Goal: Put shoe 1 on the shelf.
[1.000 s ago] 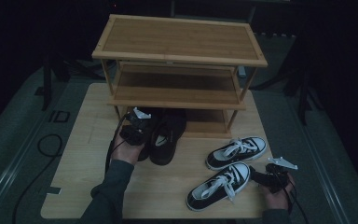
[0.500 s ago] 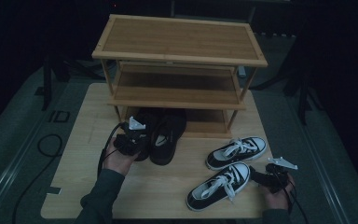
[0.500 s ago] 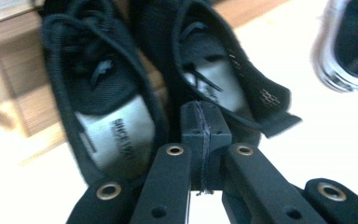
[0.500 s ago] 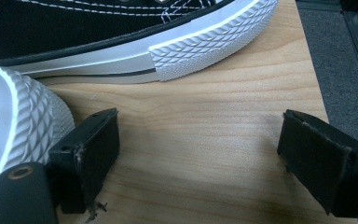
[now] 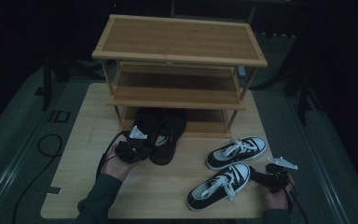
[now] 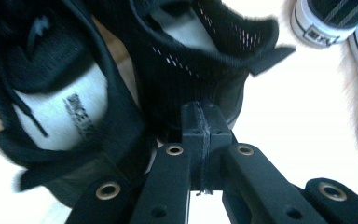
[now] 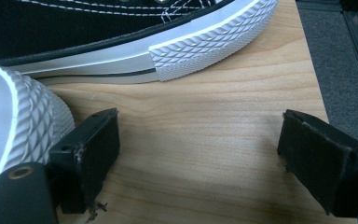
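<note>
The left gripper (image 5: 137,145) rested at the heels of the two black mesh trainers (image 5: 161,133), which lay side by side on the pale wooden table (image 5: 74,186) with their toes pushed under the lowest shelf of the three-tier bamboo shoe rack (image 5: 179,70). In the left gripper view its jaws were pressed fully together with nothing between them, the tips just against the heel collar of the right-hand black trainer (image 6: 205,60); the left-hand black trainer (image 6: 51,102) lay close beside it, its white insole visible.

The rack's front legs and bottom shelf stood directly beyond the trainers. To the right of them lay two black canvas sneakers with white laces and white rubber soles (image 5: 228,170), one nearer the rack, one nearer the table's front edge.

The right gripper (image 5: 263,176) sat low on the table at the toe of the nearer sneaker. Its jaws stood wide apart over bare wood, the left jaw just beside the ribbed white toe cap (image 7: 23,121).
</note>
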Tool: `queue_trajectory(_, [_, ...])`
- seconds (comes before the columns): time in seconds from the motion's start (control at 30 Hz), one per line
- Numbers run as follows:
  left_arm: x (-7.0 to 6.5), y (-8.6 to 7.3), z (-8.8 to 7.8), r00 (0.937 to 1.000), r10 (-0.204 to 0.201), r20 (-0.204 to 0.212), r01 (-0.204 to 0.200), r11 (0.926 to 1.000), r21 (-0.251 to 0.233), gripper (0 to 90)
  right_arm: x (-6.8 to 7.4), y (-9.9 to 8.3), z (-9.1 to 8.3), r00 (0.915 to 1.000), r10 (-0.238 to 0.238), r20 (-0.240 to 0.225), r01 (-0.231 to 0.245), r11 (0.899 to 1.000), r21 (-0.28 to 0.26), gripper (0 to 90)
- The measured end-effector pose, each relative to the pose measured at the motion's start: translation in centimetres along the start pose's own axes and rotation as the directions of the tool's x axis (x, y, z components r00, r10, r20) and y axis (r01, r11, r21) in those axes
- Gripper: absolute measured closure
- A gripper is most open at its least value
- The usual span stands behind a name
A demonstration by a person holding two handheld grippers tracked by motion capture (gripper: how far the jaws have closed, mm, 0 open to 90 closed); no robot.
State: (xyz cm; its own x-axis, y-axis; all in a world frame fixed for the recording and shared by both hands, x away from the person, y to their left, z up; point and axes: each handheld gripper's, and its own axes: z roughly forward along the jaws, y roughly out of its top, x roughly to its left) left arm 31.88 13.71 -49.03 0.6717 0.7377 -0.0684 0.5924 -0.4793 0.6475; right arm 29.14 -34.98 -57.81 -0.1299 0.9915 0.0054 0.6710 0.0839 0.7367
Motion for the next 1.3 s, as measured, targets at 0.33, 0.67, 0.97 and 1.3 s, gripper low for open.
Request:
queue_trajectory(0.33, [-0.6,-1.4,2.2,0.9996,0.013,0.026,-0.014,0.9977,0.066,90.0,0.0,0.0,0.0,1.0000,0.000,0.000,0.000,1.000,0.000,12.6])
queue_trajectory(0.67, [-1.4,-2.4,4.6,0.9991,0.040,0.017,-0.042,0.9879,0.150,90.0,0.0,0.0,0.0,1.0000,0.000,0.000,0.000,1.000,0.000,12.6])
queue_trajectory(0.97, [-1.6,-1.9,5.3,0.9995,0.030,-0.004,-0.029,0.9880,0.152,90.0,0.0,0.0,0.0,1.0000,-0.001,0.000,0.001,1.000,0.000,12.6])
queue_trajectory(1.3, [-1.9,-0.3,5.8,0.9990,0.032,-0.030,-0.028,0.9924,0.120,90.0,0.0,0.0,0.0,1.0000,0.000,0.000,0.000,1.000,0.000,12.6])
